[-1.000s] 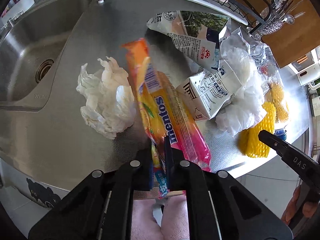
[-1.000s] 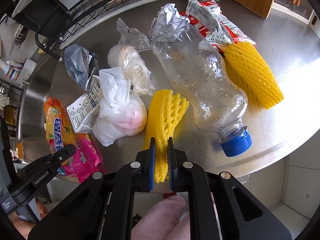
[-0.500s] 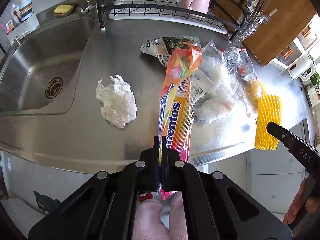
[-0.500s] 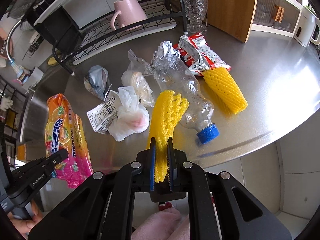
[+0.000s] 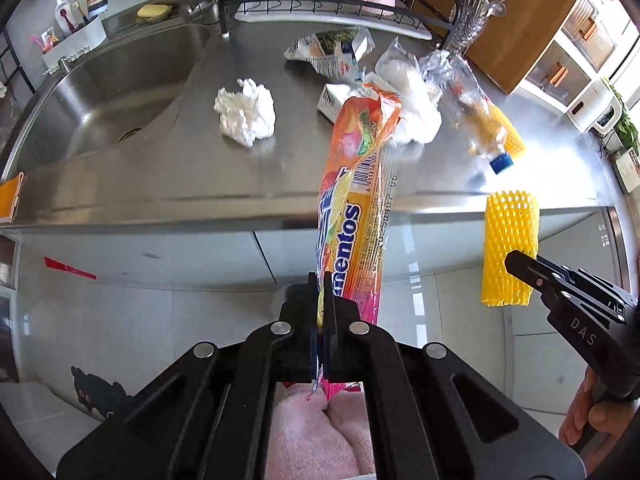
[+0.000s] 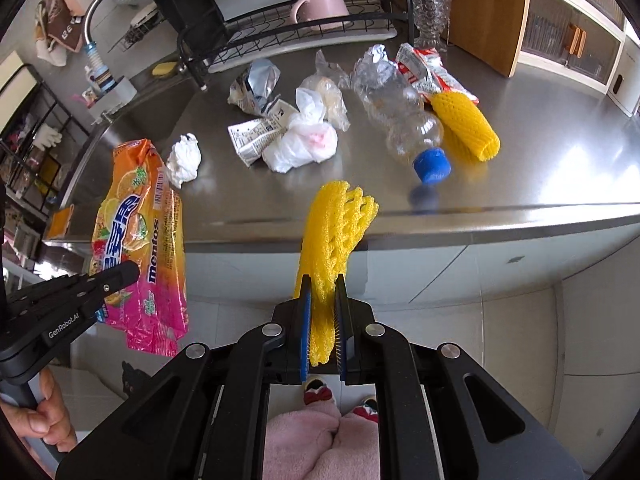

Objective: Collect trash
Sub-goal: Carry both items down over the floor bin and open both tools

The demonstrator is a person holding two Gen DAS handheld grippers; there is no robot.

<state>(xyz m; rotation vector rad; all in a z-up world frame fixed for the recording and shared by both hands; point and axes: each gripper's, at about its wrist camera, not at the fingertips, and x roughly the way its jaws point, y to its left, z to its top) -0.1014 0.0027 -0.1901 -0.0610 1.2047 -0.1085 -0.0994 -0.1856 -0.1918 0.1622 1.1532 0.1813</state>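
Note:
My left gripper (image 5: 321, 312) is shut on the lower end of an orange and pink Mentos wrapper (image 5: 354, 208), lifted off the steel counter (image 5: 168, 184) in front of its edge. The same wrapper (image 6: 140, 232) shows at the left of the right wrist view, held by the left gripper (image 6: 124, 272). My right gripper (image 6: 322, 320) is shut on a yellow foam fruit net (image 6: 332, 236), also held clear of the counter; this net (image 5: 508, 248) appears at the right of the left wrist view.
On the counter lie a crumpled white tissue (image 5: 246, 114), a milk carton (image 6: 256, 136), a white plastic bag (image 6: 300, 140), a clear bottle with blue cap (image 6: 404, 120), a second yellow net (image 6: 466, 126) and a red snack wrapper (image 6: 428, 70). Sink (image 5: 108, 92) at left, dish rack (image 5: 320, 12) behind.
Both grippers pulled back from the counter and rose, carrying the Mentos wrapper and the yellow net off the surface and past its front edge. The floor and cabinet front came into view.

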